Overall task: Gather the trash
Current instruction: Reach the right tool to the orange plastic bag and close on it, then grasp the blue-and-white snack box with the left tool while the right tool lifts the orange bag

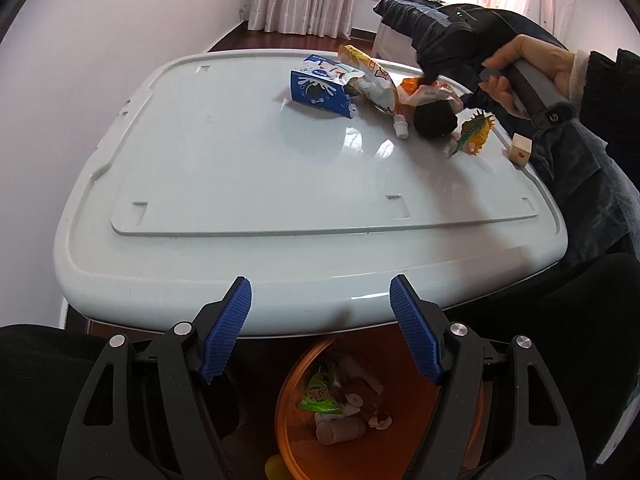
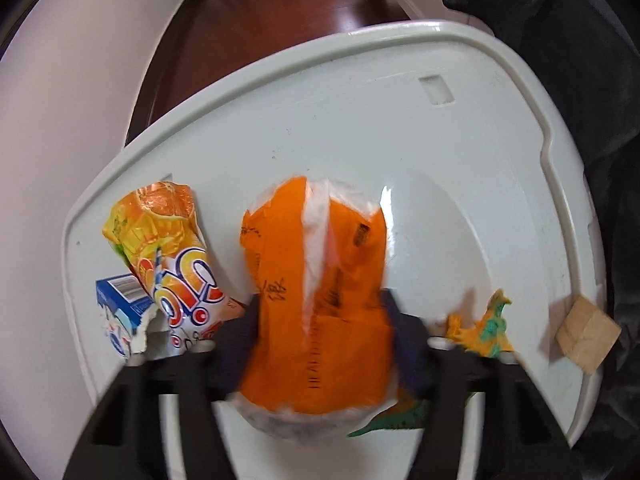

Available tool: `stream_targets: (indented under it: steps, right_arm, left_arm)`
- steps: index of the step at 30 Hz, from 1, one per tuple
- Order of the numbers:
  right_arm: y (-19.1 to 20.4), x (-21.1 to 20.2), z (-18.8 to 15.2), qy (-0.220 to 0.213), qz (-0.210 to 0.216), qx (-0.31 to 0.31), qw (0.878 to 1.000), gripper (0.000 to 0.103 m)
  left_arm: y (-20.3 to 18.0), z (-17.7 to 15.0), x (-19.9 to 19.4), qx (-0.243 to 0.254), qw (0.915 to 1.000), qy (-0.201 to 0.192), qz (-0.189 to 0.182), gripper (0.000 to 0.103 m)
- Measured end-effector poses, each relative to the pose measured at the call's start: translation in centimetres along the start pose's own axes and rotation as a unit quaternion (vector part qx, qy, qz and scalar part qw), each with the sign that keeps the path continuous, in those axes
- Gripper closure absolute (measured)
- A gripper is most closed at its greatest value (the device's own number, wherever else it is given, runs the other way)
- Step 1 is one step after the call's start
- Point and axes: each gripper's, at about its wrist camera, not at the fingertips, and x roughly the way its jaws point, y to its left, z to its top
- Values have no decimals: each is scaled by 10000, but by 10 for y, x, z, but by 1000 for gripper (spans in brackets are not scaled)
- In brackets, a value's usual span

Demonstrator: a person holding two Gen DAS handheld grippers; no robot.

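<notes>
The right tool (image 2: 320, 320) is clamped on an orange wrapper (image 2: 316, 280), held over the white counter (image 1: 240, 168). Just left of it lie a juice pouch (image 2: 176, 264) and a torn blue milk carton (image 2: 124, 300); a toy dinosaur (image 2: 484, 328) and wooden block (image 2: 586, 336) sit to the right. The left tool (image 1: 320, 332) hangs wide open and empty above an orange bin (image 1: 296, 432) with trash inside.

White plastic table (image 1: 248, 168) carried milk carton (image 1: 320, 90), juice pouch (image 1: 370, 74), toy dino (image 1: 474, 132) & wood block (image 1: 520, 150).
</notes>
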Motion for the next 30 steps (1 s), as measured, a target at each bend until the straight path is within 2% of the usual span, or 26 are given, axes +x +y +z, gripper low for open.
stream_targets:
  steps: [1, 3, 6, 7, 9, 11, 14, 17, 21, 23, 27, 30]
  right_arm:
    - [-1, -4, -2, -75, 45, -18, 10000, 73]
    - [-2, -15, -7, -269, 133, -81, 9995, 78]
    - [-5, -40, -18, -654, 293, -241, 9971, 79]
    - [-7, -54, -27, -854, 562, -301, 9943, 79]
    - [-7, -72, -42, -1155, 755, -514, 9891, 80]
    - [-13, -97, -71, -1560, 904, -878, 9797, 80]
    - [-11, -106, -112, -1825, 994, -1279, 9698, 79]
    - [-21, -105, -155, -2038, 1073, -1530, 9610, 79]
    - [-27, -98, -184, -2270, 1097, -1714, 9524, 79]
    - [-29, -100, -188, -2326, 1205, -1762, 9489, 79]
    - [-40, -106, -184, -2415, 1433, -1642, 9456, 79]
    - [-56, -105, -183, -2292, 1658, -1321, 9500, 79]
  left_arm:
    - [0, 0, 0, -3, 10000, 3, 5, 33]
    - [1, 0, 1, -10, 10000, 13, -6, 33]
    - [1, 0, 1, -24, 10000, 26, -30, 33]
    - [1, -1, 1, -17, 10000, 24, -20, 33]
    - [1, -1, 0, -15, 10000, 24, -5, 33]
    - [1, 1, 1, -51, 10000, 64, -23, 33]
    - [4, 11, 3, -225, 9995, 184, -91, 33]
    - [8, 39, 12, -530, 9978, 338, -214, 33]
    - [10, 98, 28, -1021, 9941, 313, -200, 33]
    - [12, 125, 40, -1396, 9896, 307, -185, 33]
    - [19, 178, 82, -2431, 9672, 588, -442, 33]
    - [18, 201, 109, -2885, 9543, 727, -288, 33]
